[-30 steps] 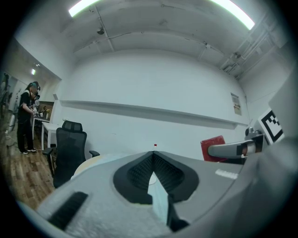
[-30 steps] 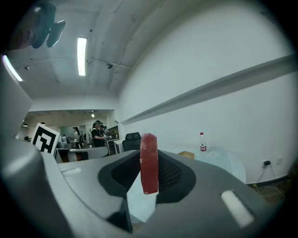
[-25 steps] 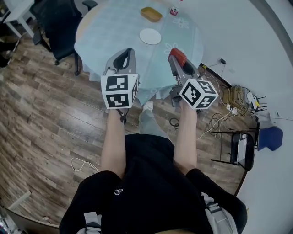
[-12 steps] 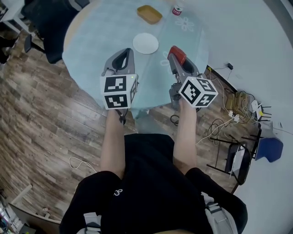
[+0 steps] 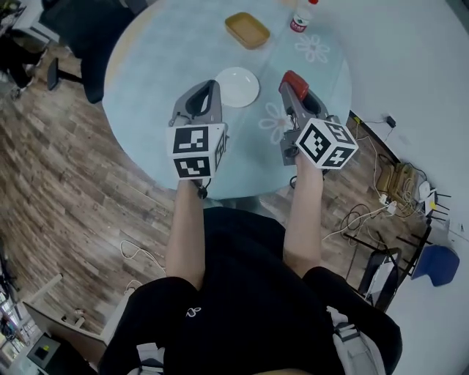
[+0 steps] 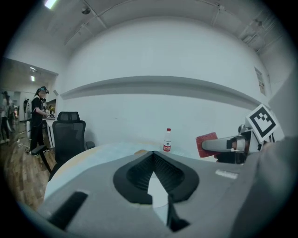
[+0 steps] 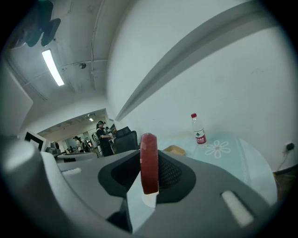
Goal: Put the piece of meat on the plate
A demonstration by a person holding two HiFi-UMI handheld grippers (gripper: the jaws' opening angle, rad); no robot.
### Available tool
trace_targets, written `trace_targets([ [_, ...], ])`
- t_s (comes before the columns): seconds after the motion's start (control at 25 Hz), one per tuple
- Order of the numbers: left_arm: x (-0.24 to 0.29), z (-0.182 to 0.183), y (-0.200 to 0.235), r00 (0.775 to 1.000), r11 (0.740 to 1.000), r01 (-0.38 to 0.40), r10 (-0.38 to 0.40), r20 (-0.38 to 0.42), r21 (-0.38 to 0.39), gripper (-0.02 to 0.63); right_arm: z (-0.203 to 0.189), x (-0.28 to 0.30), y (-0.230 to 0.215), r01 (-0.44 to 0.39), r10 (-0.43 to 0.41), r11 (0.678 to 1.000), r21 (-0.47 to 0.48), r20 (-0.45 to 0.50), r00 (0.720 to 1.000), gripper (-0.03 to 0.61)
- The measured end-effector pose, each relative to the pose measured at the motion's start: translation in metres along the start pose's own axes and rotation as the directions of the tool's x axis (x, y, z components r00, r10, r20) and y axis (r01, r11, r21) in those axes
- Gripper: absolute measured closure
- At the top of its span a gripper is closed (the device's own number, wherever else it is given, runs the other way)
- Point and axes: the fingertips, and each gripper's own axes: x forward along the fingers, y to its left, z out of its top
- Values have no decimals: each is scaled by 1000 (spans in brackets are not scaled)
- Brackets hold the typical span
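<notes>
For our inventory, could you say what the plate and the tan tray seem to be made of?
The plate is plain, smooth white, likely ceramic or plastic. The tan tray is matte with rounded corners, possibly wood or plastic.

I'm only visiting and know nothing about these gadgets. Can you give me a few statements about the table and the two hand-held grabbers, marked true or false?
1. The right gripper is clamped on a red piece of meat. True.
2. The meat already lies on the white plate. False: the plate is bare, and the meat is in the right gripper.
3. The left gripper is holding the bottle. False: its jaws are closed on nothing, and the bottle stands at the far side of the table.
4. A yellow tray sits on the table beyond the plate. True.
5. The table is square. False: it is round, under a pale blue cloth.
</notes>
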Motion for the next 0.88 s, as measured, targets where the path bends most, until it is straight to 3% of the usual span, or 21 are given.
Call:
trace_targets([
  [0.32, 39, -27, 24, 996, 1000, -4, 2, -90, -25, 615, -30, 47, -16, 8, -5, 999, 41, -81, 997, 474],
  [0.6, 68, -32, 45, 994, 998, 27, -33, -108, -57, 615, -44, 73, -25, 49, -45, 999, 22, -148, 988, 474],
  [0.88, 75, -40, 74, 991, 997, 7, -18, -133, -83, 615, -106, 111, -26, 29, -21, 999, 18, -347, 938, 474],
])
